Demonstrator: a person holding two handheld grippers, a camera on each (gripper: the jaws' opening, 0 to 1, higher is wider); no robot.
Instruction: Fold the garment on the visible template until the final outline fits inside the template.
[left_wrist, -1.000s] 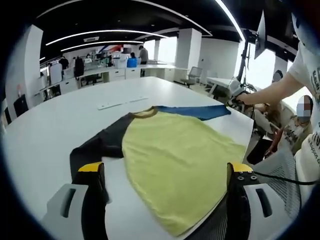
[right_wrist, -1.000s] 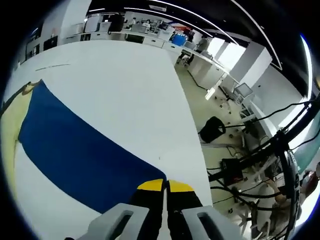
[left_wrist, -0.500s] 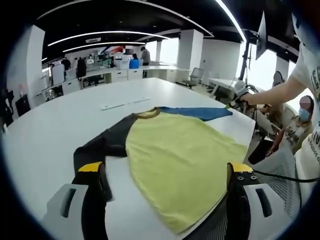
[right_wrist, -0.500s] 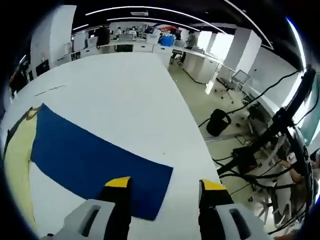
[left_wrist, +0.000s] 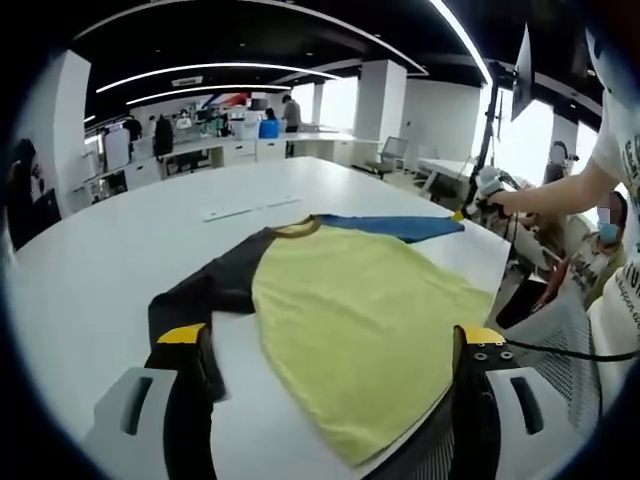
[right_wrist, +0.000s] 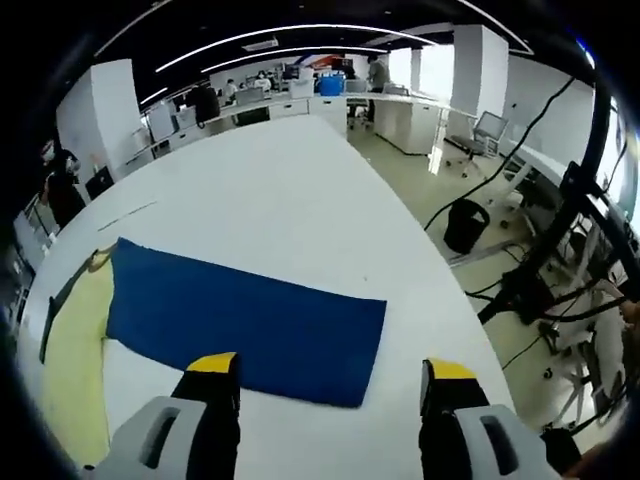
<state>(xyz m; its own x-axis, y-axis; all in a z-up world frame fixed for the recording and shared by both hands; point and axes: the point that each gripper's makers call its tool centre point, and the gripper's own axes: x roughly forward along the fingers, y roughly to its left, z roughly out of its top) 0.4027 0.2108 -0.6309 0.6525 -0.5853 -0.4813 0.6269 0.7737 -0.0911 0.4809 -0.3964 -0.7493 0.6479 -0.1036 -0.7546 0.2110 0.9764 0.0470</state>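
- Step in hand, by my judgement: folding has not begun; the garment (left_wrist: 350, 310) lies spread flat on the white table (left_wrist: 120, 250).
- Next move calls for a grip on the blue sleeve (right_wrist: 250, 320), to carry it in over the yellow body.
- Right gripper (right_wrist: 325, 385): jaws wide apart, holding nothing, poised just short of the sleeve.
- Left gripper (left_wrist: 330, 345): jaws wide apart, empty, near the dark sleeve (left_wrist: 200, 295).
- Garment: yellow body, one blue sleeve, one dark sleeve, hem near the table edge.
- Template: cannot tell.
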